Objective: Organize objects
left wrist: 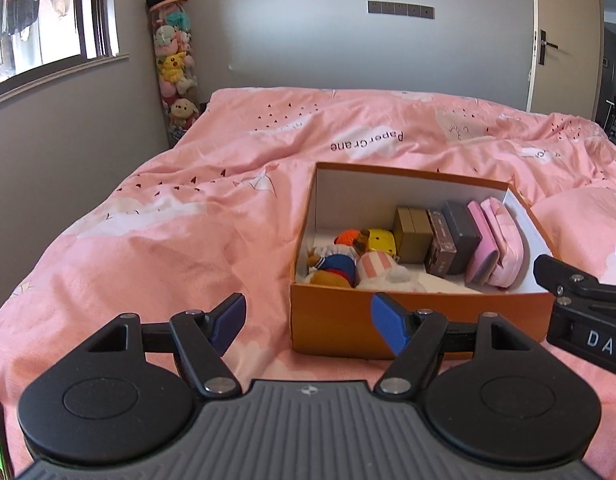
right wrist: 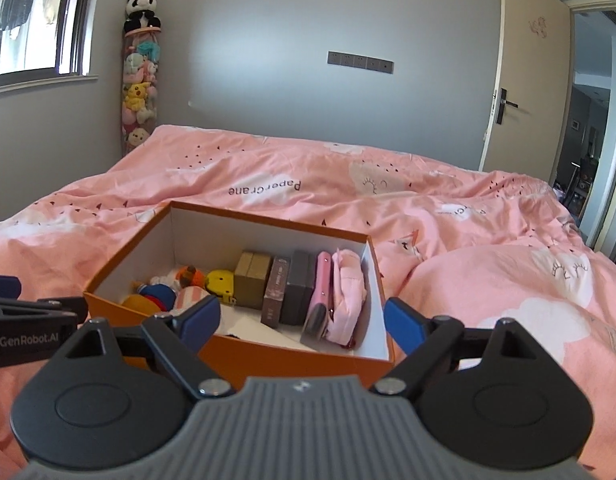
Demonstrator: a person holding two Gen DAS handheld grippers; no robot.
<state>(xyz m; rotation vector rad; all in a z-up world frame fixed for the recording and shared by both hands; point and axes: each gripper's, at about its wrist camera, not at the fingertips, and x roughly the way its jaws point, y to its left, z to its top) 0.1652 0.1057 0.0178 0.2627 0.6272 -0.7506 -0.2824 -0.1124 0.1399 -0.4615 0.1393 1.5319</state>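
Note:
An open orange box with white inside walls sits on the pink duvet. Small plush toys fill its left part. To their right, standing on edge, are an olive box, a brown box, a dark grey box, a pink case and a pink pouch. My left gripper is open and empty at the box's near left corner. My right gripper is open and empty, with its fingers straddling the near right end of the box.
The pink duvet covers the whole bed and bulges into a hump right of the box. A tall clear tube of plush toys topped by a panda stands in the far left corner. There is a window on the left and a door on the right.

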